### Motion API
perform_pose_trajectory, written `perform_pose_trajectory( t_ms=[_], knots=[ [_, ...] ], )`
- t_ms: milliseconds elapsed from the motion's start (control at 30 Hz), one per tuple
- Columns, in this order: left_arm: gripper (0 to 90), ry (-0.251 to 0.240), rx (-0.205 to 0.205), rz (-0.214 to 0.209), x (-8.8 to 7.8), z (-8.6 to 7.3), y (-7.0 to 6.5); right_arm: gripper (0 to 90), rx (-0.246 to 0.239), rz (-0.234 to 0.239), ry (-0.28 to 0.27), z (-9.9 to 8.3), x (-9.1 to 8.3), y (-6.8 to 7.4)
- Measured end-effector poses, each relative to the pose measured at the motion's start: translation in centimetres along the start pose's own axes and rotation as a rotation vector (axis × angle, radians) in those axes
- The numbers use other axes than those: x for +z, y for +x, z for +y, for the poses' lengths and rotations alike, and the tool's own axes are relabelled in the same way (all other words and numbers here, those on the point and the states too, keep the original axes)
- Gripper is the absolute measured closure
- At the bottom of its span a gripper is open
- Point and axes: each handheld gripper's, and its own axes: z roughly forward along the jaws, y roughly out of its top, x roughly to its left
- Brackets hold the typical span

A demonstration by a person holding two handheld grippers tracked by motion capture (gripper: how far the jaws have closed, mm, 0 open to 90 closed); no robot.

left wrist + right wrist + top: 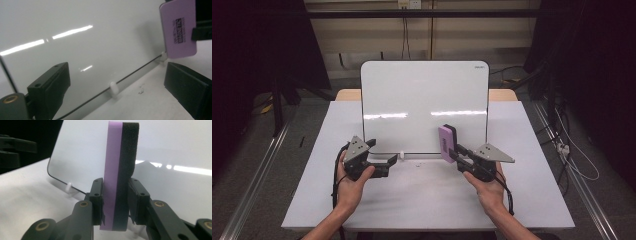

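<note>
A white whiteboard (424, 100) stands upright at the middle of the table. My right gripper (453, 151) is shut on a purple eraser (446, 142) with a black felt side, held upright just in front of the board's lower right part. In the right gripper view the pads (97, 195) press both faces of the eraser (120, 170), felt toward the board (175, 150). My left gripper (384, 151) stands open near the board's lower left edge with nothing between its fingers. In the left gripper view its jaws frame the board (75, 50), and the eraser (178, 30) shows at the top right.
The board rests on the white table top (427, 200) on small white clips (402, 156) (113, 88). Bare table lies in front of both hands. Cables (577, 160) trail on the floor to the right, and a metal rail (257, 170) runs along the left.
</note>
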Motion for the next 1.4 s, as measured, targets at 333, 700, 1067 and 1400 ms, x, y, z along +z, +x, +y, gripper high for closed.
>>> perform_pose_trajectory(
  t_ms=[333,700,1067,1400],
  knots=[
    [5.8,0.053,0.037,0.034,-1.9,-2.0,0.6,68.1,-0.123,-0.134,0.064,0.7,-1.3,-1.8],
    [5.6,0.070,0.020,0.086,-2.6,-4.0,1.9,68.1,-0.282,-0.324,0.169,1.3,-1.2,-2.3],
    [5.6,0.061,0.013,0.094,-2.8,-4.0,2.2,67.7,-0.366,-0.406,0.246,1.2,0.2,-2.1],
    [5.6,0.051,0.000,0.101,-3.1,-4.0,2.6,58.8,-0.269,-0.360,0.209,1.0,-0.3,-3.0]
  ],
)
